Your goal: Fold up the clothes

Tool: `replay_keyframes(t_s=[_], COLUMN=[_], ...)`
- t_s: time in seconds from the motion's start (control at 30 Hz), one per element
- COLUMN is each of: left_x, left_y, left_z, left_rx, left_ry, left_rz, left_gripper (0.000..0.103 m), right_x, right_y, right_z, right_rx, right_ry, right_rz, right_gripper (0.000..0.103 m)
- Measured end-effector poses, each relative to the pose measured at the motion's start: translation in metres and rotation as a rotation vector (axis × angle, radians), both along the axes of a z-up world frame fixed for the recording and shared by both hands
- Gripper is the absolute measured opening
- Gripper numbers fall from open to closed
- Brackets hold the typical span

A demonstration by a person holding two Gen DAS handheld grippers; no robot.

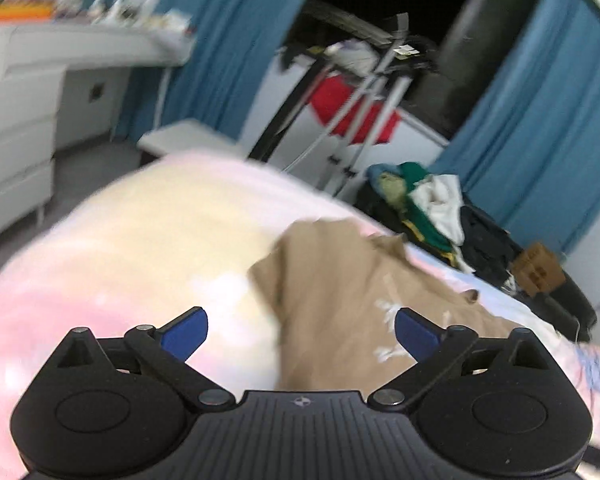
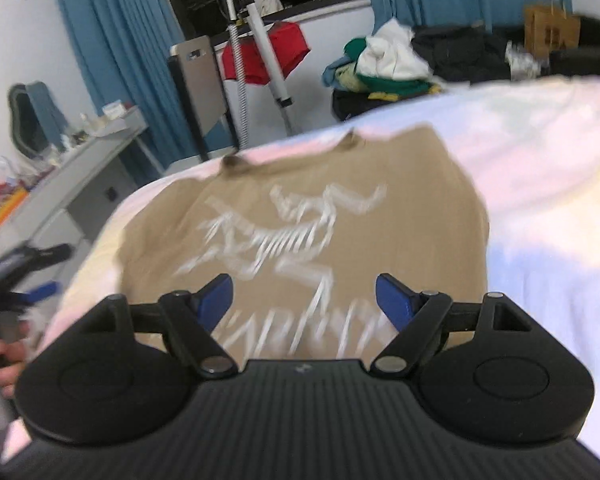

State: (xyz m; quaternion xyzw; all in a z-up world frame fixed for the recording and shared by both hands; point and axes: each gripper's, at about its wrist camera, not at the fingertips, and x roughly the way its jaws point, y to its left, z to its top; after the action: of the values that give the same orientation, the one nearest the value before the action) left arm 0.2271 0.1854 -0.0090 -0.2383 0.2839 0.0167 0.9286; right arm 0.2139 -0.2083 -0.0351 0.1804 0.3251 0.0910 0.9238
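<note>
Your left gripper (image 1: 301,333) and right gripper (image 2: 303,300) both gape wide, empty, above one tan shirt (image 2: 300,216).

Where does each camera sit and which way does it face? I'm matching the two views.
Left wrist: on the left gripper, jaws open, facing the shirt's edge, bed and window.
Right wrist: on the right gripper, jaws open, facing the shirt's print; a hand shows at left.
Shared: shirt, bed, clothes pile.
</note>
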Motion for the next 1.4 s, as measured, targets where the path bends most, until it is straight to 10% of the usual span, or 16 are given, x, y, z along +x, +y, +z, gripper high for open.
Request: replay_keyframes(t_s=[0.13,0.5,0.7,0.77,1.1,1.4], left_x=[0.004,0.066,0.086,0.088,0.078,0.119], left_y=[0.023,0.067,0.053,0.045,0.065,0.097], left_z=[-0.017,-0.079,-0.084,-0.084,-0.036,0.038], left_rx=[-0.083,-0.394,-0.339,-0.317,-0.251,0.099], left_ry=[0.047,-0.084,-0.103,-0.112,-0.195,-0.131], left_rz=[0.065,0.187,0.094,0.079,0.167,0.34], left_gripper=[0.088,0.047,0.028,0.006,0.0,0.0], right_x=[-0.035,0.009,0.022,0.019,0.004,0.005], right_y=[-0.014,-0.021,-0.015,-0.01,0.008,-0.004], right_z=[-0.022,-0.071,-0.084,-0.084,-0.077,-0.075], right_rx=[0.174,0.265,0.274,0.242,0.074,0.091], right_ry=[0.023,0.031,0.058,0.05,-0.016,-0.03], right_rz=[-0.049,-0.117,-0.108,-0.102,-0.102,-0.143], right_gripper=[0.08,0.08,0.081,0.081,0.079,0.079])
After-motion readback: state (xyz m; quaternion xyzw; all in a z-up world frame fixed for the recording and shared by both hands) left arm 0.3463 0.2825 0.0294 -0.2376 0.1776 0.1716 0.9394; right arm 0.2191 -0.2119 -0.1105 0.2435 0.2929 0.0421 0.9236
